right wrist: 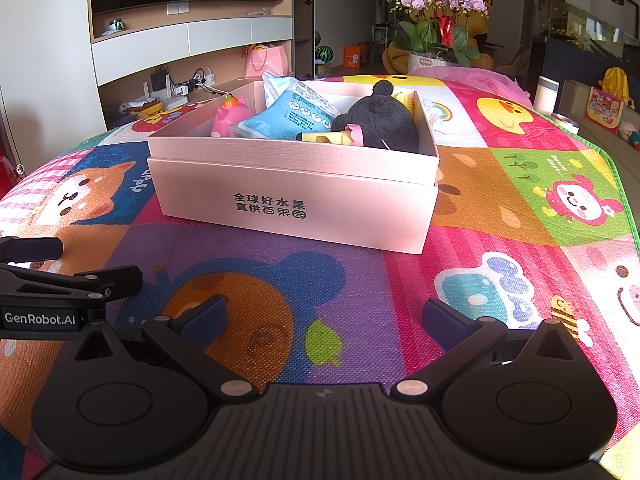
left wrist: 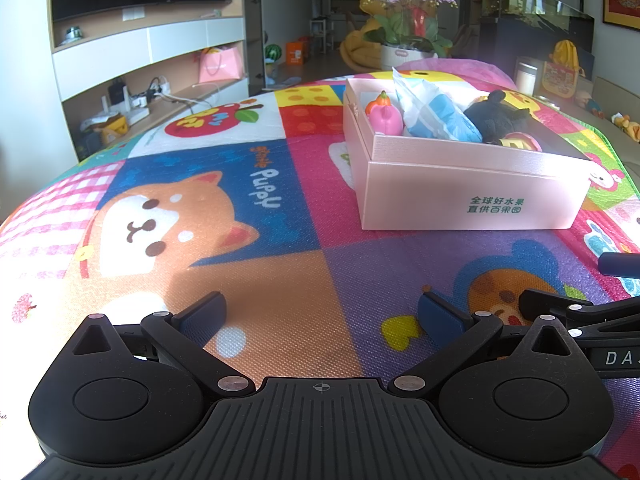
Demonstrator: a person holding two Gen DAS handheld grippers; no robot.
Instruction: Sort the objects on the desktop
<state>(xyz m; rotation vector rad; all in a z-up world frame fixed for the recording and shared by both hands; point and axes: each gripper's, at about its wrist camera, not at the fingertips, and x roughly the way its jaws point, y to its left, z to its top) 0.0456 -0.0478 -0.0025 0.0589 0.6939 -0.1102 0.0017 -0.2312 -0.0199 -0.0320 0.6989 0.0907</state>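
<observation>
A pink cardboard box [left wrist: 464, 196] [right wrist: 296, 196] with green or black printed characters stands on the cartoon play mat [left wrist: 280, 280] [right wrist: 500, 184]. Inside it lie a pink toy with an orange top [left wrist: 385, 114] [right wrist: 230, 118], a blue and white packet [left wrist: 436, 114] [right wrist: 290, 114], a dark plush toy [left wrist: 500, 118] [right wrist: 380, 120] and a yellow and pink piece [right wrist: 332, 137]. My left gripper [left wrist: 322, 314] is open over the mat, well short of the box. My right gripper [right wrist: 324, 318] is open too, with nothing between its fingers. Each gripper shows at the edge of the other's view.
A pot of purple orchids [left wrist: 408, 12] [right wrist: 440, 20] stands beyond the mat's far edge. A TV wall unit with shelves [left wrist: 152, 52] [right wrist: 192, 44] is at the back left. A white cylinder [right wrist: 546, 96] and toys sit off the right side.
</observation>
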